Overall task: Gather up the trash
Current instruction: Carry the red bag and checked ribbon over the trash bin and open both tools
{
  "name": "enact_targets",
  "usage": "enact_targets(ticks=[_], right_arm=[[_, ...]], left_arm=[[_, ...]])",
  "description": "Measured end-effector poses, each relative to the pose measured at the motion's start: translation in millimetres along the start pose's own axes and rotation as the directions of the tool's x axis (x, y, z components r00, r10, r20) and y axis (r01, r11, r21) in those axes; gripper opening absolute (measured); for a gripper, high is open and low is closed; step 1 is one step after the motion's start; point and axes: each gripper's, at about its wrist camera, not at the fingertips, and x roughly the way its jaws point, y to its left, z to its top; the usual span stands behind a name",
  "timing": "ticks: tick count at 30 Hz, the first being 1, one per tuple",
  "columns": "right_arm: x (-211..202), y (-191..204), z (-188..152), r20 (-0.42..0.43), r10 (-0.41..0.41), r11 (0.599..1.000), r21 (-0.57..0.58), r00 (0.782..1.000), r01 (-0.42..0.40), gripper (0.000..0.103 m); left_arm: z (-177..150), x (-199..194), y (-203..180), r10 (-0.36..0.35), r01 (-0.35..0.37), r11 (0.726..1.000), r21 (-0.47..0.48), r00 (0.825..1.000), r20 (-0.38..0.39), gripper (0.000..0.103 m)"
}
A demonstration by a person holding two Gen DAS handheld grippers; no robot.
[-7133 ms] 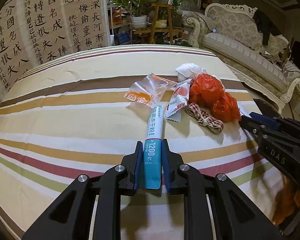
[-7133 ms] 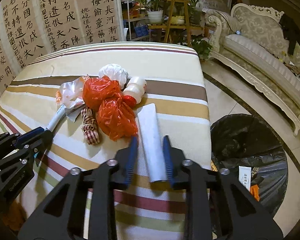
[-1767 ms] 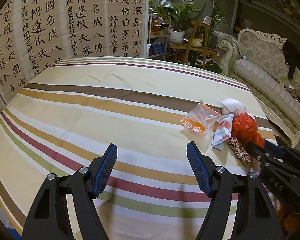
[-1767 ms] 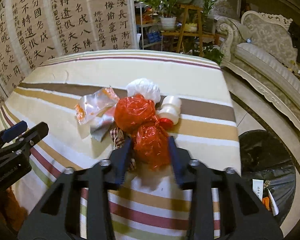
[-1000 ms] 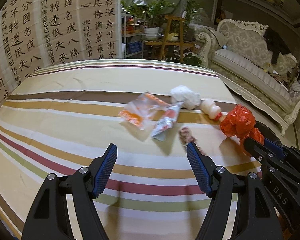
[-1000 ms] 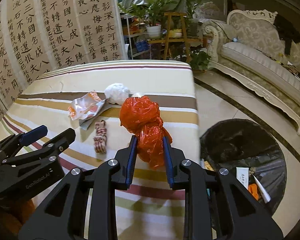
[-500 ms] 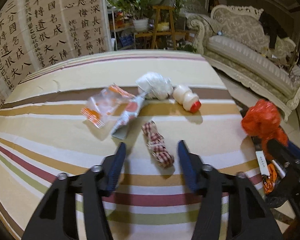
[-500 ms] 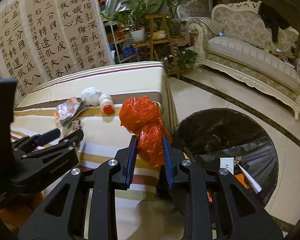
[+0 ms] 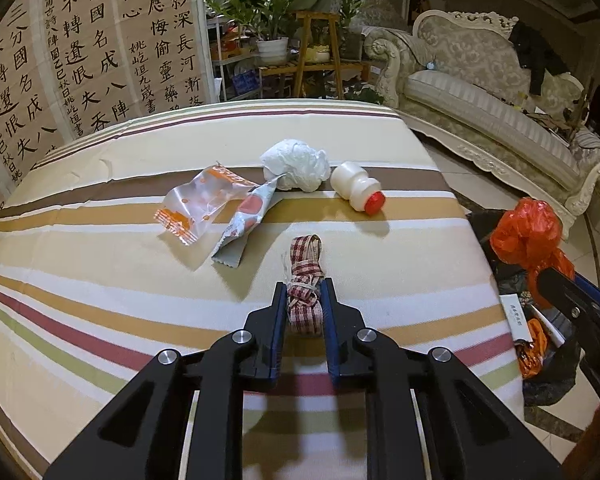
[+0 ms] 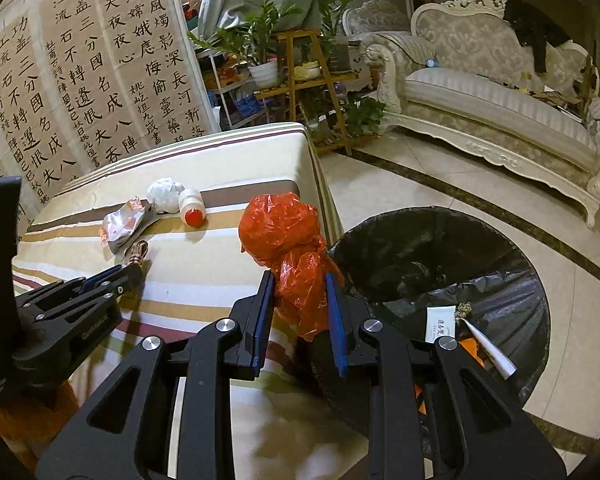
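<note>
Angled down at the striped tablecloth [image 9: 100,288], the left gripper [image 9: 304,300] is closing its jaws on the checked red-and-white ribbon bundle [image 9: 305,280]. The right gripper [image 10: 300,292] clamps the crumpled orange plastic bag [image 10: 288,248] near the table edge; only its view shows the black-lined bin [image 10: 440,264] fully.

The table [image 9: 100,280] is covered with a matt woven cloth in stripes, and on it lie a checked fabric ribbon [image 9: 304,276], a crumpled white paper ball [image 9: 296,164], a glossy clear plastic wrapper [image 9: 200,204], a shiny foil sachet [image 9: 248,220] and a smooth white plastic bottle [image 9: 354,188] with a red cap. The orange bag [image 10: 292,248] is thin, wrinkled, shiny plastic film, and the bin [image 10: 440,256] is lined with glossy black plastic. Both grippers look like matt black plastic with bright metal screws and blue pads [image 10: 336,312]; the floor [image 10: 440,184] is polished tile.
</note>
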Motion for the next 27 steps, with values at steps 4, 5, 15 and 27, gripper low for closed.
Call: enact_targets(ticks=[4,5,15,27], right_arm=[[-3.8,-5.3,-1.3,0.006,-0.008,1.000,0.007,1.000,0.008,0.025],[-5.1,-7.0,-1.9,0.008,-0.012,1.000,0.010,1.000,0.012,0.025],[-20.5,-26.4,-8.5,0.033,-0.071,0.996,0.048,0.997,0.070,0.025],[-33.8,-67.6,-15.2,0.046,-0.194,0.976,0.111,0.980,0.188,0.025]], left_arm=[[-2.7,-13.9,-7.0,-0.016,0.015,1.000,0.018,0.999,0.033,0.018],[-3.3,-16.9,-8.5,-0.020,0.019,1.000,0.023,0.999,0.040,0.018],[-7.5,-38.2,-37.3,-0.082,0.075,0.994,0.084,0.992,0.094,0.018],[-4.9,-36.2,-89.2,-0.168,0.147,0.970,0.192,0.981,0.098,0.018]])
